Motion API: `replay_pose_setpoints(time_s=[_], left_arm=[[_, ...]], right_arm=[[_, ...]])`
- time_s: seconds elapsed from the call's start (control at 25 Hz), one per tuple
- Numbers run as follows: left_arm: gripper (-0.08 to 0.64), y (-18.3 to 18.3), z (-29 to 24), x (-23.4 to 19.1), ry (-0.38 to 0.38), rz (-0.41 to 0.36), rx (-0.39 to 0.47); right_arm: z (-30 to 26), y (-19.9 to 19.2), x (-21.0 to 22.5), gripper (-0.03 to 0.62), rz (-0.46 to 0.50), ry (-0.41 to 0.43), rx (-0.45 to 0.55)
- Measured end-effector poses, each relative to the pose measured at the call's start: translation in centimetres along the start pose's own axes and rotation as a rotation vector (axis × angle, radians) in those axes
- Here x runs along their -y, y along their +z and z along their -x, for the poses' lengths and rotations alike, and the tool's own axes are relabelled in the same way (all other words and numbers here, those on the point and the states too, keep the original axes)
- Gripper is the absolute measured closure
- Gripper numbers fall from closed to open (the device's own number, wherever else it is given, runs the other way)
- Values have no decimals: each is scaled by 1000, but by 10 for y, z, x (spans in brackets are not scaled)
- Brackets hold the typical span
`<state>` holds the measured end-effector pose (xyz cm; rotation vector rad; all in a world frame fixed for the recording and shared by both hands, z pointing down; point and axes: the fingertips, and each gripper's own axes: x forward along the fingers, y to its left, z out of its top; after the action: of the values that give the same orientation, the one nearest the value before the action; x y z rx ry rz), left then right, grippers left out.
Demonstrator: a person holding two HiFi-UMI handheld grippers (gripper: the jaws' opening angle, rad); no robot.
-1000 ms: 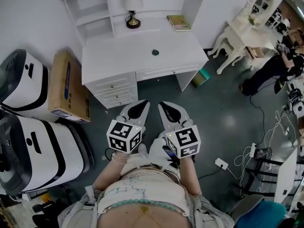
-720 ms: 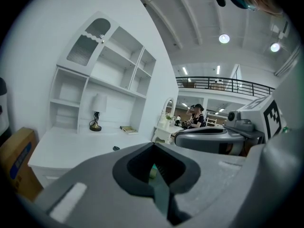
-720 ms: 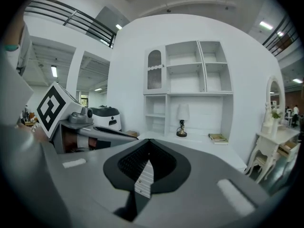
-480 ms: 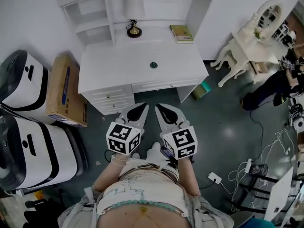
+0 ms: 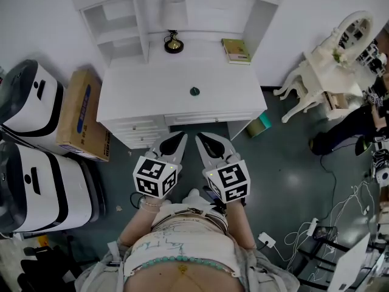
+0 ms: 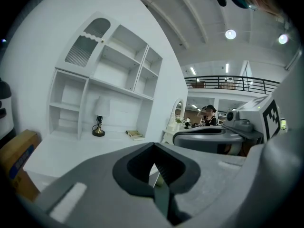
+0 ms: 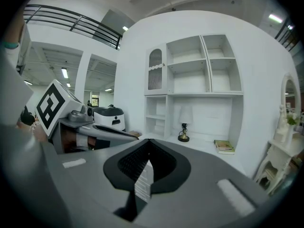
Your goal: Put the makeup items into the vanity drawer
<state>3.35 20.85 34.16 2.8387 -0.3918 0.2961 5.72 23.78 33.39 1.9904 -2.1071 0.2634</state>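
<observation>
Nothing is put away yet. Your left gripper and right gripper sit side by side short of the vanity, both with jaws closed and nothing between them. The only likely makeup item in view is a small dark round piece in the middle of the counter at 12 o'clock, too small to identify. The drawer under the counter edge is shut. Everything is left to do: open the drawer, pick up the piece and place it inside.

Lamp & book apart at back; cardboard box at left, next to white appliance.
</observation>
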Motion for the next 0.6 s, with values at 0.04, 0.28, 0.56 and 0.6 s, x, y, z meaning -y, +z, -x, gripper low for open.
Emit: replay_pose_setpoints(time_s=[0.04, 0.28, 0.56, 0.6], left_arm=[[560, 0, -3, 0, 10, 1, 2], [560, -2, -17, 4, 60, 7, 3], [559, -3, -22, -7, 97, 24, -4], [560, -3, -23, -9, 99, 24, -4]], right_arm=[[0, -1, 4, 566, 4, 7, -1], [1, -6, 23, 566, 30, 43, -8], [-8, -6, 31, 566, 22, 64, -9], [-9, -6, 32, 566, 20, 65, -9]])
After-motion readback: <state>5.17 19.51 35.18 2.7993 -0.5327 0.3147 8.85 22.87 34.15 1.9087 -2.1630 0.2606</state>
